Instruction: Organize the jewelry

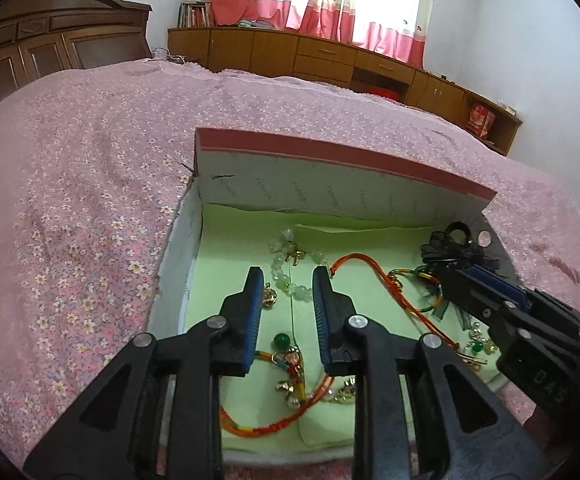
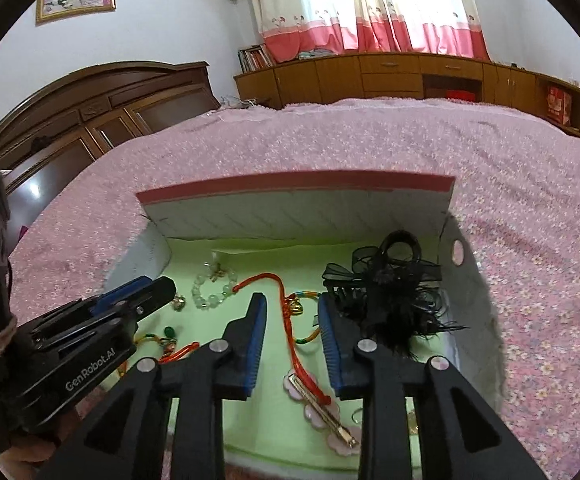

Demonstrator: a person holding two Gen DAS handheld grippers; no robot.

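Hovering over the box (image 1: 345, 188) on the bed (image 1: 90, 160), both the left claw (image 1: 288, 284) and right claw (image 2: 291, 310) are held wide open, nothing gripped. Further in, the red cord (image 2: 295, 356) is draped across the pink hair clip (image 2: 321, 412), so the clip could probably get dragged along if the cord is grabbed; the jade bead bracelet (image 1: 290, 268) is left loose near the back wall.

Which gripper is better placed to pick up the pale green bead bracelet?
Left. The left gripper is open with the bead bracelet just ahead of its fingertips; the right gripper sits over the red cord.

"GenRobot.AI" on left gripper (image 2: 152, 292); "FASHION" on box lid (image 1: 329, 188).
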